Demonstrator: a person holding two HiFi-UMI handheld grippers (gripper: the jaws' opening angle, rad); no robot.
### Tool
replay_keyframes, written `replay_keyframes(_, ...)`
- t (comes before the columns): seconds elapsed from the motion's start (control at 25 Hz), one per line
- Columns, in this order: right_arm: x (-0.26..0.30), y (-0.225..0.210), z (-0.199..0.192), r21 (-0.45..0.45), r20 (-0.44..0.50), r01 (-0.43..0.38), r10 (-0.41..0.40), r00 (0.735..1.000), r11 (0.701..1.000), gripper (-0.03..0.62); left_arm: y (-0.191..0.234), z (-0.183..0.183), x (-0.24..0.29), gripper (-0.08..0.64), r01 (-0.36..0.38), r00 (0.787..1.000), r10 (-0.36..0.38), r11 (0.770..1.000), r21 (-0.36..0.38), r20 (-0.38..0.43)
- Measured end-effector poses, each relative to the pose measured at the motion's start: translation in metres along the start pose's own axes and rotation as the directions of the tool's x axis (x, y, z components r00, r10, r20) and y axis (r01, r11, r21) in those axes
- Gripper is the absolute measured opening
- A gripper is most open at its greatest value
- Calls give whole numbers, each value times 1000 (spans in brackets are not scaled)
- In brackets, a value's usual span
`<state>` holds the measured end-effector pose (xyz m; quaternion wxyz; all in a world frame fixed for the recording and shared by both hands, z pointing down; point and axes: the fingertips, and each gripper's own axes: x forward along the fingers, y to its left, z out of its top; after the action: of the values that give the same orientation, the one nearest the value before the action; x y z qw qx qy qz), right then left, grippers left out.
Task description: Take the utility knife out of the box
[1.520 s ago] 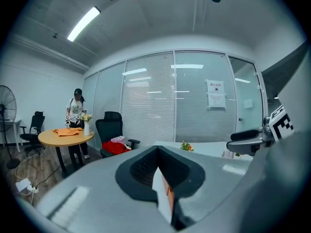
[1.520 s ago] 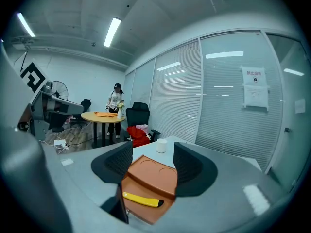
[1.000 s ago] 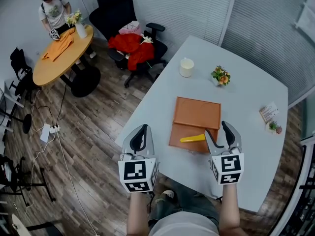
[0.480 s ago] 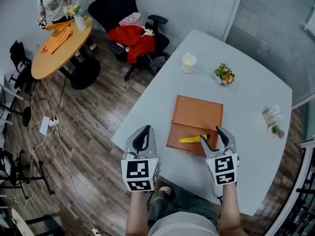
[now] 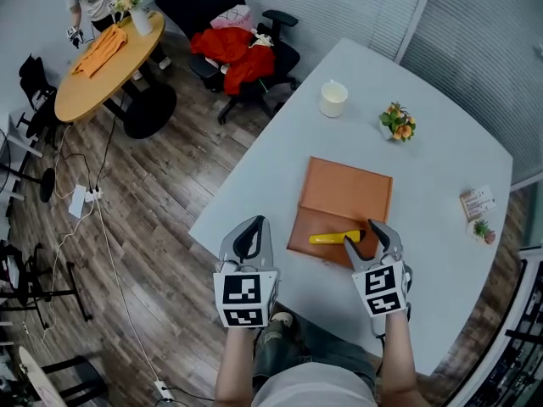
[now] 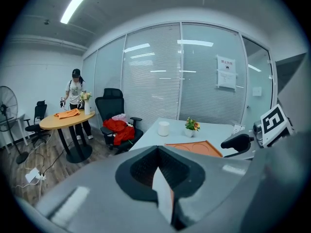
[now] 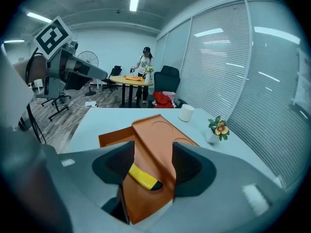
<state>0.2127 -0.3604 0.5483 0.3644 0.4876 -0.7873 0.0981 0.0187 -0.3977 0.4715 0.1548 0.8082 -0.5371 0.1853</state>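
**Right fingers line up on the knife**

Your right gripper (image 5: 370,237) hangs over the near end of the orange box (image 5: 344,189), which sits by the near edge of the counter (image 5: 441,155). Its fingers stand wide apart and have just been narrowing a little. The yellow knife (image 5: 333,238) shows in the gap between them, but they touch nothing. The knife lies flat in the lower, near part of the box, along its near side, with its dark tip toward the right gripper. Your left gripper (image 5: 246,237) hovers off the near-left edge of the counter, over the floor, with its fingers pressed together and empty.

The step in hand looks like the reach for the knife, and the lift has not yet begun. The knife is slim and lies low beside the raised part of the box, so there is probably little room for the fingers.

- Turn the gripper so one finger comes down on each long side of the yellow handle, near its middle rather than at the dark tip.
- Keep both fingers inside the box and clear of its rim.
- Close only once the tips are down at the level of the knife, since closing early would likely skate over it.
- Lift straight up so the knife does not catch the box.
- The box looks light, so steady it with the left gripper if it shifts.
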Motion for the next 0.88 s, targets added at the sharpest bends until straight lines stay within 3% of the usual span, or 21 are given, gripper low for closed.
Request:
replay_keyframes(0.48, 27, 16, -30, -114, -120, -93, 79, 990, 989, 259, -8, -25, 11, 0, 10, 998, -9, 1000, 16, -61)
replay_keyframes(0.88, 50, 36, -64, -188, -260, -225, 172, 950, 956, 259, -9, -39, 20, 0, 17, 995, -16, 1000, 7, -97)
